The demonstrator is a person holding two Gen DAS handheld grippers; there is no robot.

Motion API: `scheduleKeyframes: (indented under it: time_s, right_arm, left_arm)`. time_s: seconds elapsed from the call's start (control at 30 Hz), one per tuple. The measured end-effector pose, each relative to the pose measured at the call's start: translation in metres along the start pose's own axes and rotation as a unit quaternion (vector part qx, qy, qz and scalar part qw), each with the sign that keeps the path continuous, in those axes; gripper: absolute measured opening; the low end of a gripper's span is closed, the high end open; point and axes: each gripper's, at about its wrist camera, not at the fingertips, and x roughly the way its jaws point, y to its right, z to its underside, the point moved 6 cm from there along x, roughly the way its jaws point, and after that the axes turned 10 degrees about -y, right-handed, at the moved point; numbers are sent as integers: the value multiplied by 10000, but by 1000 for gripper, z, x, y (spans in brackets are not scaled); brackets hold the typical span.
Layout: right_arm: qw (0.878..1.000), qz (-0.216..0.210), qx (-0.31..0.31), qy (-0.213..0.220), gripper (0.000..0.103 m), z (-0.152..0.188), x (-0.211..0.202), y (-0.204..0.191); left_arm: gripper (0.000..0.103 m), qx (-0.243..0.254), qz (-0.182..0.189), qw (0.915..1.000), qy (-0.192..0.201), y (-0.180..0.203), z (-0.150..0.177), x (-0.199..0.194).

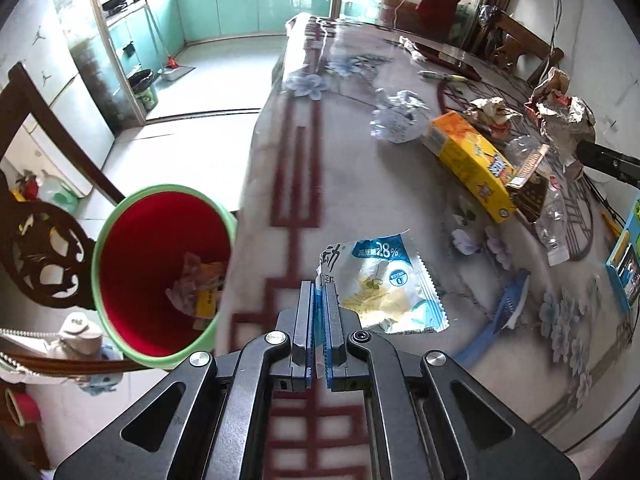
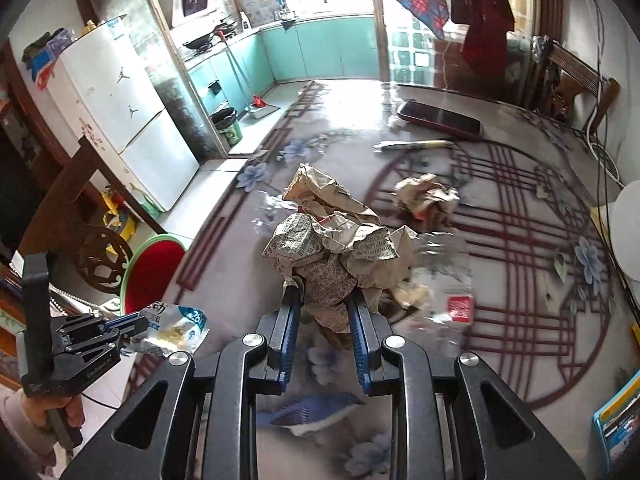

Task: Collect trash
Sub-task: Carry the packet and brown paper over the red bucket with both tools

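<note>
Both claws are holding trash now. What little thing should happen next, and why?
Probably carry the left gripper a bit further left, until its snack wrapper hangs over the red bin, then let go. The wrapper is pinched tight but is above the table, beside the bin's rim. The right gripper grips crumpled newspaper and can follow.

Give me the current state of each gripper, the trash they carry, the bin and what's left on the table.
left gripper: shut on snack wrapper
right gripper: shut on crumpled newspaper
bin: upright, open, some trash inside
yellow box: lying on table
clear bottle: crushed, on table
</note>
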Motion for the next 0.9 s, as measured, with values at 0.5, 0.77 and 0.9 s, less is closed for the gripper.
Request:
scheduleKeyframes:
  time_s: [0.5,0.77,0.9]
  right_arm:
    - [9980,-233,-583,-98,22,-24,24,-95]
    - [9939,-489,-954,-242,22,-34,46,-144]
    - [9909,-635,-1132,-347,22,-36,59,-170]
  left_arm:
    - [4,-572,-98,9983,110,-82,-3,-2]
    - [4,-936,-243,9952,151,-120,0,-2]
    - [4,-1106,-412,9928,196,-142,-1,-4]
